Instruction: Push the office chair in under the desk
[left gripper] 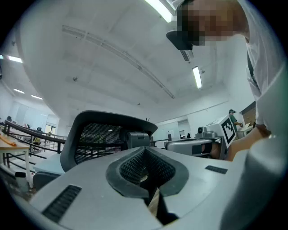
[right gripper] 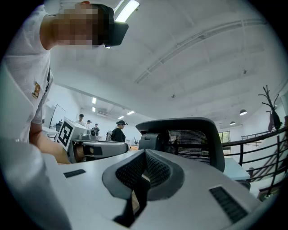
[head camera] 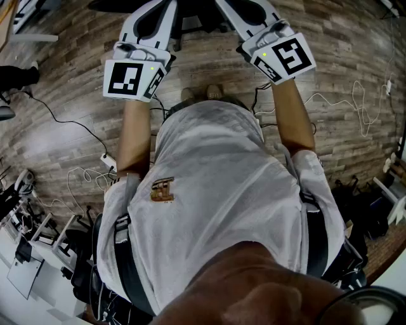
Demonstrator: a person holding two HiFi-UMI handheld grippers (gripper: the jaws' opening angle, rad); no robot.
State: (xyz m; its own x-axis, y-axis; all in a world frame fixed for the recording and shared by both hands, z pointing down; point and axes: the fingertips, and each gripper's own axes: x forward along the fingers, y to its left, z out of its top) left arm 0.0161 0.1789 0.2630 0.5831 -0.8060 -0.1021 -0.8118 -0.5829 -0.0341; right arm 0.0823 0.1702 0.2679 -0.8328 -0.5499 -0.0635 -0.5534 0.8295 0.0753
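Note:
The office chair (head camera: 190, 16) is a dark shape at the top edge of the head view, on the wooden floor straight ahead of the person. Its black mesh backrest rises just beyond the jaws in the left gripper view (left gripper: 96, 139) and in the right gripper view (right gripper: 191, 137). My left gripper (head camera: 152, 22) and right gripper (head camera: 244, 16) are held out side by side towards it. The left gripper (left gripper: 145, 152) is shut with nothing between its pads. So is the right gripper (right gripper: 145, 155). Whether either tip touches the chair cannot be told.
Cables (head camera: 70, 120) and a power strip (head camera: 108, 162) lie on the wooden floor (head camera: 342, 57) to both sides. Stands and gear (head camera: 32, 228) crowd the lower left, bags (head camera: 361, 209) the lower right. A wooden table top (left gripper: 9, 143) and railing stand far left. People stand in the distance (right gripper: 118, 132).

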